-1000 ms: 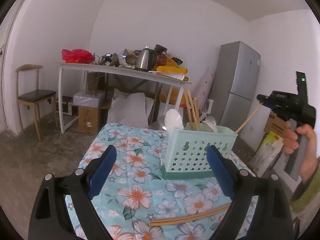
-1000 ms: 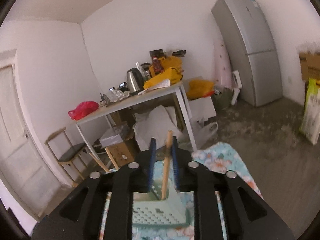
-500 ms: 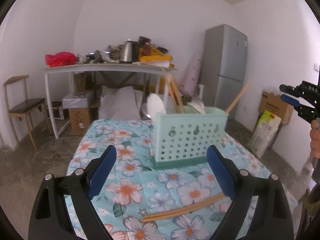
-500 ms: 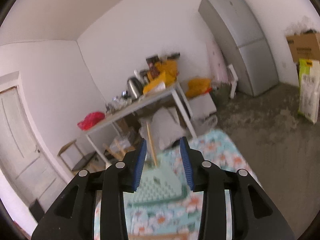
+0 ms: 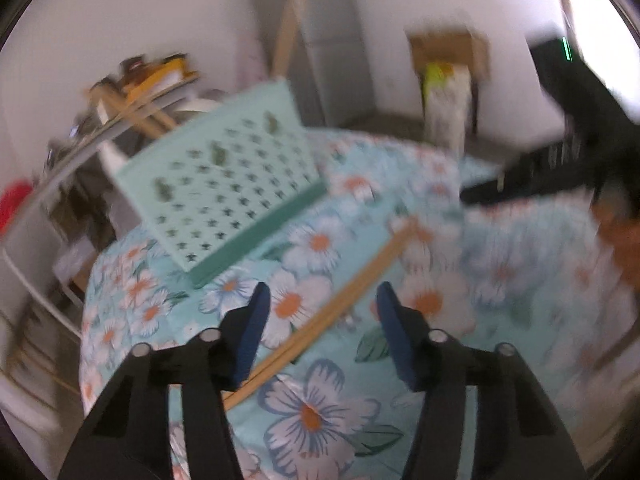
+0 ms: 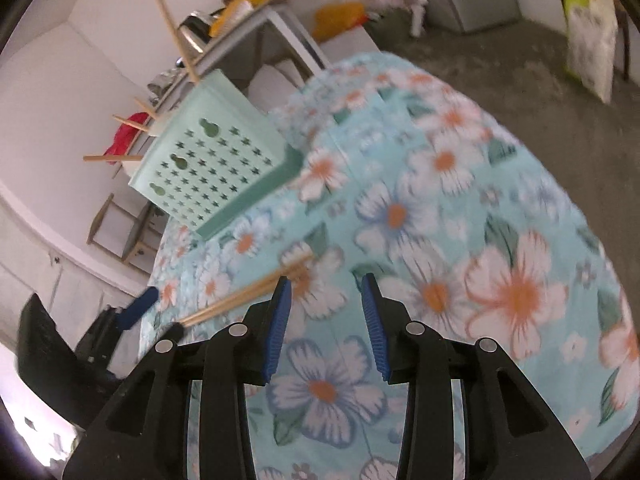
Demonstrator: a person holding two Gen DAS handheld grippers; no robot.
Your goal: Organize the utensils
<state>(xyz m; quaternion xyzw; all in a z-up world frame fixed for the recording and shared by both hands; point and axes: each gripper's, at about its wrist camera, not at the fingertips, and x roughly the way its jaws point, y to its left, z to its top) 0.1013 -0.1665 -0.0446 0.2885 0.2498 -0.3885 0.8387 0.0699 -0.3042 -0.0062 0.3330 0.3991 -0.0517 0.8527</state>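
Note:
A pair of wooden chopsticks (image 5: 340, 300) lies on the floral tablecloth (image 5: 440, 320). My left gripper (image 5: 325, 320) hangs low over the pair. Its jaws are closing, with the chopsticks between the blue pads but no pad pressing on them. Behind stands the mint green utensil basket (image 5: 224, 184) with several chopsticks sticking out. In the right wrist view my right gripper (image 6: 326, 312) is open and holds nothing, just right of the chopsticks' (image 6: 248, 296) far tips. The basket (image 6: 216, 160) is up and to the left. The left wrist view is blurred.
A grey fridge (image 5: 332, 52) stands against the back wall, with a cardboard box and a bag (image 5: 448, 92) beside it. A cluttered white table (image 6: 248, 12) and a wooden chair (image 6: 120, 228) stand behind the basket. The cloth drops off to bare concrete floor (image 6: 540, 52) at right.
My right gripper let go of the chopstick at the basket and came down over the cloth. My left gripper rolled, dropped toward the lying chopsticks, and its jaws narrowed.

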